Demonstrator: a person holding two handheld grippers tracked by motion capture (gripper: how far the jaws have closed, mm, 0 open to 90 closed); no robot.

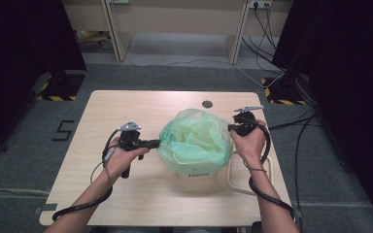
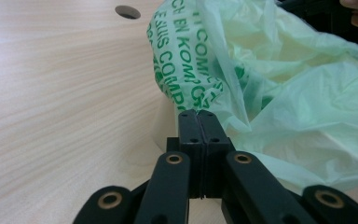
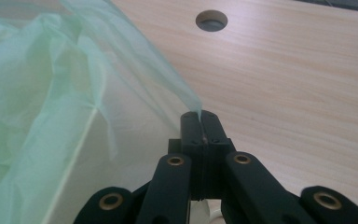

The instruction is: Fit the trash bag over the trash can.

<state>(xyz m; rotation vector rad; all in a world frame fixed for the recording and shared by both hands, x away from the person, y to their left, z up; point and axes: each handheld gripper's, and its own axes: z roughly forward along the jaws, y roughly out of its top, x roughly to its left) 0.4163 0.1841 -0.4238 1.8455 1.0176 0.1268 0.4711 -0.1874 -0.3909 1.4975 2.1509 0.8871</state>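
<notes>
A green bag (image 1: 194, 141) is pinched by both closed grippers, left (image 1: 156, 142) and right (image 1: 231, 127), over a pale wooden worktop (image 1: 126, 107) ringed by grey carpet (image 1: 175, 73).

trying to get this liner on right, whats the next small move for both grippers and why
Probably draw both edges down and outward over the bin's rim. The left gripper and right gripper are each shut on an edge of the green bag, which still billows above the white bin rather than hugging it.
</notes>
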